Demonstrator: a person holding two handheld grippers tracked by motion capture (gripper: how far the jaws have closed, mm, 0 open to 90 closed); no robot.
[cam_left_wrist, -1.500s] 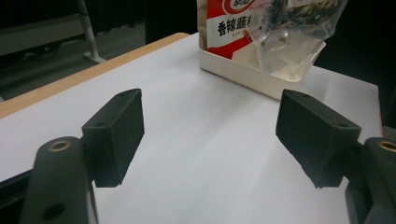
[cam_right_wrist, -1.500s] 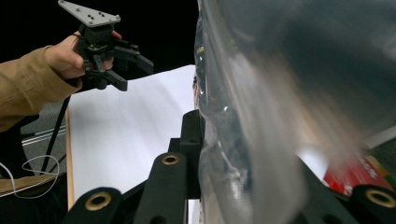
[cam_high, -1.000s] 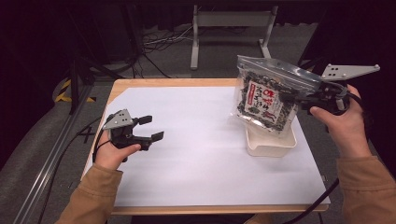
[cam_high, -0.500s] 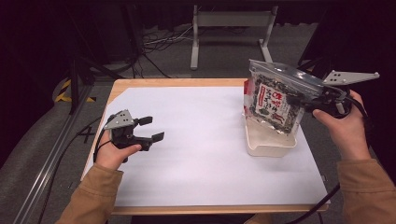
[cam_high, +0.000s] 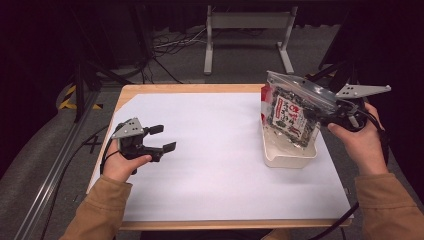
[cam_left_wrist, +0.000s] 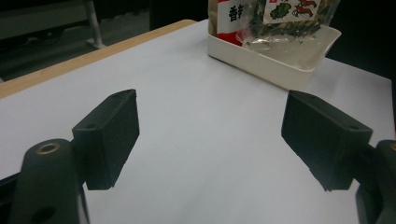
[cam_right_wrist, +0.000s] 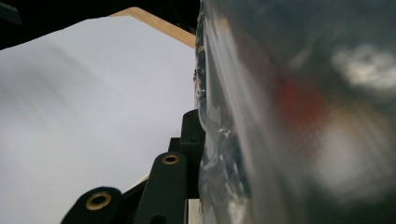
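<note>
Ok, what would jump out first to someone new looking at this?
The clear snack bag with its red label, gripped by the right tongs, its bottom inside the white tray at the table's right. At the left, the left tongs rest open on the white sheet.

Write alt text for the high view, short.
A person's right gripper holds a clear snack bag by its side, the bag's lower end inside a white tray at the right of a white-covered table. The left gripper rests open at the table's left side, with nothing between its jaws.
</note>
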